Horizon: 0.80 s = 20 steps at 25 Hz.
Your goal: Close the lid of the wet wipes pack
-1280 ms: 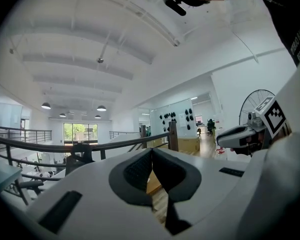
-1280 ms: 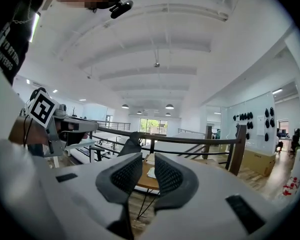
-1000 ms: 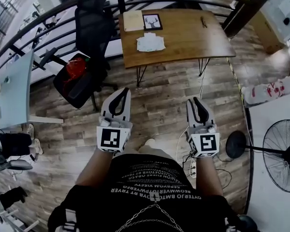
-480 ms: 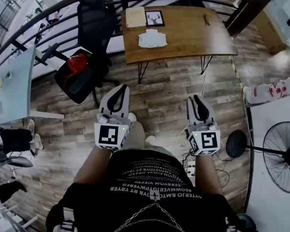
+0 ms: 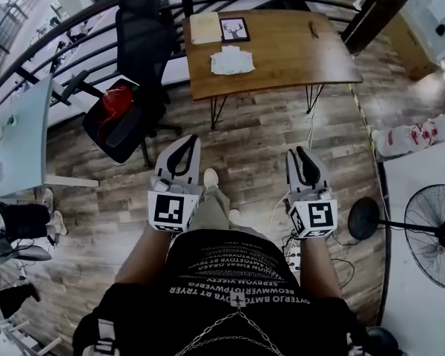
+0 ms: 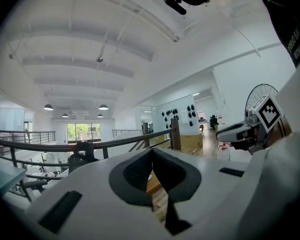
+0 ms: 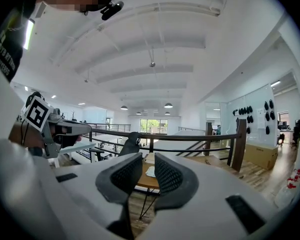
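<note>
The wet wipes pack (image 5: 232, 60) is a white packet lying on the brown wooden table (image 5: 297, 58), far ahead of both grippers; its lid is too small to make out. My left gripper (image 5: 189, 141) is held at chest height over the plank floor, its tips touching and nothing between them. My right gripper (image 5: 300, 153) is level with it and holds nothing; its jaws stand a small gap apart. In the right gripper view the pack (image 7: 150, 172) shows through that gap, with the left gripper (image 7: 65, 129) off to the side. The left gripper view catches the right gripper (image 6: 240, 132).
On the table lie a framed deer picture (image 5: 234, 30), a tan sheet (image 5: 205, 28) and a pen (image 5: 312, 29). A black office chair with a red bag (image 5: 119, 104) stands left of it, and a dark railing (image 5: 81, 28) runs behind. A floor fan (image 5: 434, 237) is at the right.
The person's leg and shoe have come forward between the grippers. Both grippers keep almost the same place and the same jaw opening.
</note>
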Tool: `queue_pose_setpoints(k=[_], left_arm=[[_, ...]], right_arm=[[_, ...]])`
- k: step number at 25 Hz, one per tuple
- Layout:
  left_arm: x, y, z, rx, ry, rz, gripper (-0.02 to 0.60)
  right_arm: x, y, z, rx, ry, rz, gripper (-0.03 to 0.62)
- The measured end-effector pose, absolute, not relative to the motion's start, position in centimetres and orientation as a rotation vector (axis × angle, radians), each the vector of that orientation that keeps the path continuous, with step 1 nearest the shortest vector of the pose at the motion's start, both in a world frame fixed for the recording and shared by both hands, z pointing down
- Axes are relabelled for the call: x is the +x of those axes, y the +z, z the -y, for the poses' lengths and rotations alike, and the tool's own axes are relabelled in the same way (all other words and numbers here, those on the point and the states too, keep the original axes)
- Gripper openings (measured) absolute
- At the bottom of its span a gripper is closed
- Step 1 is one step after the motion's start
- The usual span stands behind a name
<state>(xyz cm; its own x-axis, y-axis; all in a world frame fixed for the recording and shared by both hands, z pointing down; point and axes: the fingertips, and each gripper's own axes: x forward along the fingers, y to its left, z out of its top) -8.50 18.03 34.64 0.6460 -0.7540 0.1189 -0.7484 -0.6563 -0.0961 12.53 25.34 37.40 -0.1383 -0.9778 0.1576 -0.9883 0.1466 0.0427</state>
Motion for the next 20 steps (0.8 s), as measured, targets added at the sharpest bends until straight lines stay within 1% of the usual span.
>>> queue_pose_setpoints(k=[11, 20], left_arm=[[-9.8, 35.5, -16.6, -2.819, -0.257, -1.309, 0.028], [-11.6, 35.8, -12.3, -2.799, -0.301, -1.352, 0.028]], right_arm=[[11.0, 38.4, -23.4, 1.912, 0.143, 2.276, 0.084], [9.6, 38.4, -18.2, 1.877, 0.16, 2.307, 0.084]])
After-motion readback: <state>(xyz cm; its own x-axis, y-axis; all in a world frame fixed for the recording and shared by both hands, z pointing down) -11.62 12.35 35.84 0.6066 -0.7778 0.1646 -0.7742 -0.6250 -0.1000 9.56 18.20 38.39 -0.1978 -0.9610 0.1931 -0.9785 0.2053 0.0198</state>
